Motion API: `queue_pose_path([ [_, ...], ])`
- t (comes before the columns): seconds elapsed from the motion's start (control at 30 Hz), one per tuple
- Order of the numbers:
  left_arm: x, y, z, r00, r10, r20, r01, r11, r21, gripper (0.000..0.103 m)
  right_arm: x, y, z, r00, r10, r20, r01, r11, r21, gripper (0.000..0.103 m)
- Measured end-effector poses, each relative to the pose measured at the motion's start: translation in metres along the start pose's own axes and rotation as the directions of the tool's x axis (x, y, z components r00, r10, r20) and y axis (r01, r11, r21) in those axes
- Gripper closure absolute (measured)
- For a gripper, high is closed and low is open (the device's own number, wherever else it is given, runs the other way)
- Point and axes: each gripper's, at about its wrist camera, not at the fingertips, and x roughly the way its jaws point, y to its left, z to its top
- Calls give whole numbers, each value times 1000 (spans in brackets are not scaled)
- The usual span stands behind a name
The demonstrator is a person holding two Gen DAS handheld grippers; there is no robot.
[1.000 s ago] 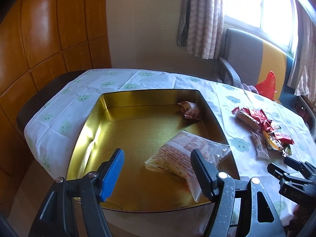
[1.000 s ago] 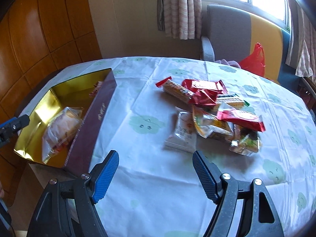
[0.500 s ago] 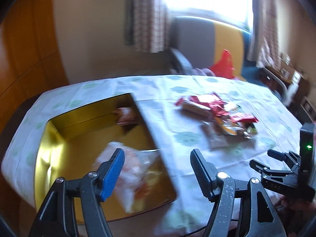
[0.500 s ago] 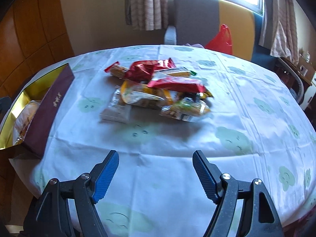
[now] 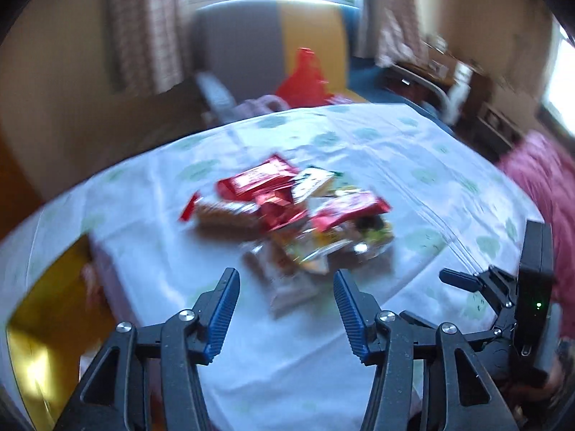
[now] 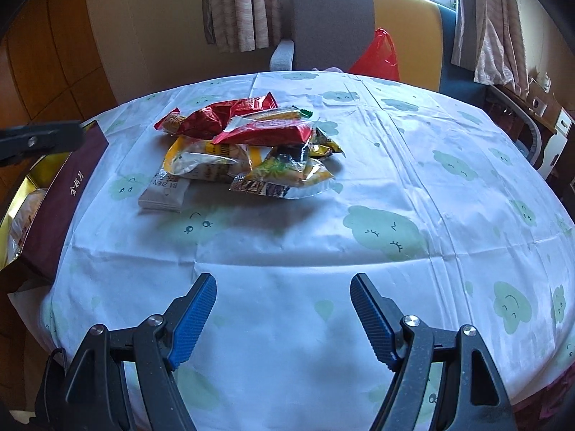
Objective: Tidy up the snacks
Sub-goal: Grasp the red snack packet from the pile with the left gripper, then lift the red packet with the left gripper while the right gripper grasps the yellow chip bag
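On one cloud-print tablecloth [image 6: 377, 186], both tongs gape empty, left tongs [image 5: 285, 309] closing, right tongs [image 6: 284, 309] steady.

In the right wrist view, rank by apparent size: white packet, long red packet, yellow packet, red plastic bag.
1. Long red packet
2. Yellow packet
3. White packet
Red plastic bag: farther off and partly hidden, so unranked.

A red plastic bag [image 6: 375, 54] sits on the armchair [image 6: 330, 18] (beside curtains [image 6: 240, 3]).
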Motion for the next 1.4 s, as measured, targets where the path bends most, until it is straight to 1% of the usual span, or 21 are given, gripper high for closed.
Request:
queue_pose_path([
  [0.03, 10, -9, 9, 1000, -27, -10, 27, 997, 68, 47, 0, -2, 0, 1000, 3, -2, -3, 1000, 5, 24],
  [0.1, 28, -25, 22, 997, -61, -36, 66, 984, 163, 47, 1, -5, -1, 1000, 11, -4, -11, 1000, 10, 24],
  [0.23, 66, -49, 43, 992, -85, -92, 109, 948, 299, 45, 4, -12, -4, 1000, 22, -18, -22, 1000, 12, 24],
  [0.33, 90, -59, 56, 987, -88, -131, 130, 926, 355, 43, 7, -17, -5, 999, 36, -23, -35, 999, 16, 24],
  [0.37, 97, -60, 59, 985, -90, -146, 138, 920, 367, 38, 7, -17, -5, 999, 37, -20, -37, 999, 9, 24],
  [0.47, 117, -62, 68, 975, -117, -187, 182, 905, 385, 38, 9, -19, -4, 999, 51, -20, -51, 999, -5, 24],
  [0.53, 128, -63, 71, 959, -160, -232, 242, 890, 387, 38, 10, -20, -3, 998, 59, -17, -60, 998, -14, 22],
  [0.6, 137, -66, 73, 952, -174, -251, 264, 882, 390, 38, 10, -20, -4, 998, 64, -13, -65, 998, -23, 21],
  [0.63, 142, -66, 75, 941, -204, -269, 298, 877, 377, 38, 11, -20, -4, 998, 67, -9, -67, 997, -29, 20],
  [0.7, 146, -67, 77, 929, -240, -280, 330, 880, 342, 55, 12, -19, -5, 998, 68, -4, -68, 997, -39, 19],
  [0.73, 145, -67, 79, 924, -267, -274, 349, 881, 319, 68, 12, -18, -5, 998, 68, -2, -69, 997, -43, 19],
  [0.77, 141, -68, 79, 924, -282, -258, 356, 882, 310, 77, 12, -18, -6, 998, 70, 1, -70, 996, -47, 18],
  [0.8, 138, -69, 79, 927, -283, -245, 351, 884, 309, 78, 12, -18, -6, 997, 71, 3, -71, 996, -50, 18],
  [0.87, 127, -69, 76, 928, -300, -222, 356, 889, 288, 84, 13, -18, -6, 998, 70, 7, -70, 996, -54, 18],
  [0.97, 106, -63, 69, 936, -304, -177, 342, 905, 253, 86, 14, -18, -6, 998, 68, 11, -68, 996, -54, 18],
  [1.03, 86, -53, 60, 941, -311, -136, 333, 924, 188, 86, 13, -17, -7, 998, 66, 13, -65, 996, -58, 18],
  [1.17, 48, -37, 24, 951, -295, -93, 302, 950, 81, 86, 13, -16, -9, 998, 57, 17, -56, 996, -68, 18],
  [1.23, 34, -31, 3, 966, -242, -87, 246, 969, 35, 86, 13, -14, -10, 999, 50, 20, -48, 996, -75, 18],
  [1.3, 26, -26, -19, 977, -196, -84, 196, 981, -2, 86, 13, -13, -11, 999, 46, 21, -44, 996, -77, 18],
  [1.33, 24, -23, -34, 984, -155, -91, 154, 988, -18, 86, 12, -14, -11, 999, 47, 20, -46, 996, -72, 18],
  [1.4, 26, -17, -55, 987, -117, -110, 112, 993, -44, 86, 11, -16, -11, 998, 53, 16, -52, 997, -56, 18],
])
